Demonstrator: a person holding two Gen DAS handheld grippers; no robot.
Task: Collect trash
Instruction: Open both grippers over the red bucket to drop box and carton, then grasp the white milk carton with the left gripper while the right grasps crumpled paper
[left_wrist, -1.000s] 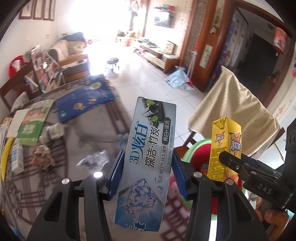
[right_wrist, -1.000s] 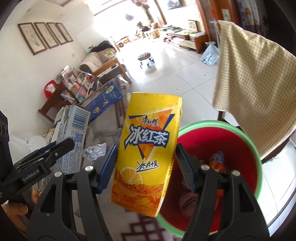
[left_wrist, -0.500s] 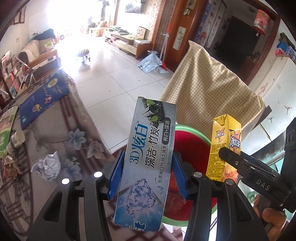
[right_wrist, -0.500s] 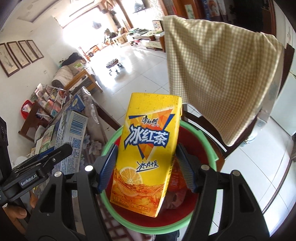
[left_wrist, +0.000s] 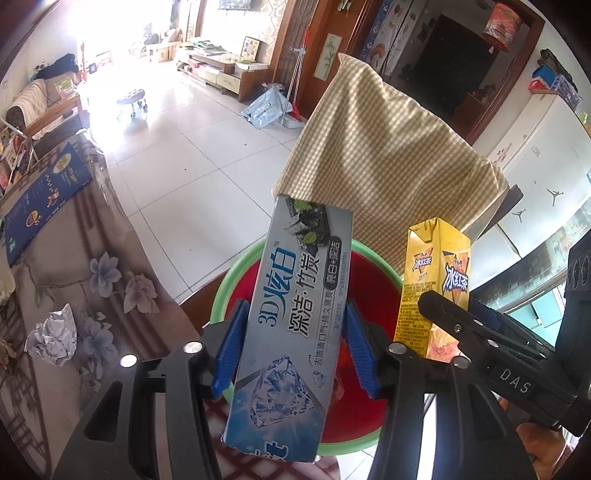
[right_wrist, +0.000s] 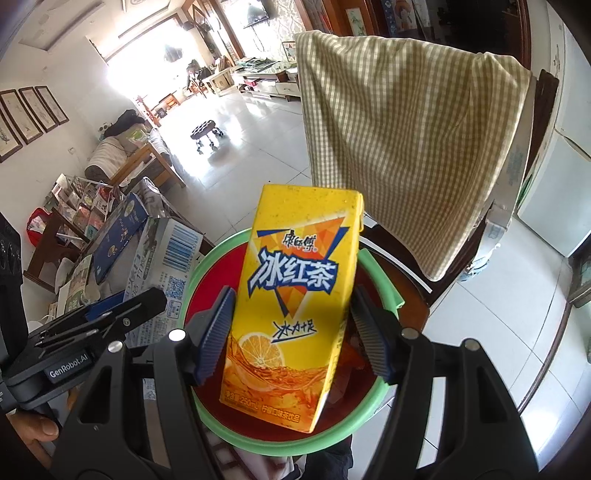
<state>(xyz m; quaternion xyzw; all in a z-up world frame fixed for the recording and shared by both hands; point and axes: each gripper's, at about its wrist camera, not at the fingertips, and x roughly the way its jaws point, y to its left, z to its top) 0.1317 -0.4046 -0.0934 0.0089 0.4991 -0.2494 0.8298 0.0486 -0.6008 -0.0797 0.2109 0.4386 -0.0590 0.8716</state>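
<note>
Yellow carton and grey box now hang over the bin, which a second ago lay off to your right. Both your left gripper and right gripper are opening, pads drawn off their loads.

I look across a white tiled floor washed with glare from bright windows. A checked cloth drapes a wooden chair. Framed pictures line the white wall; a small stool stands mid-floor.
</note>
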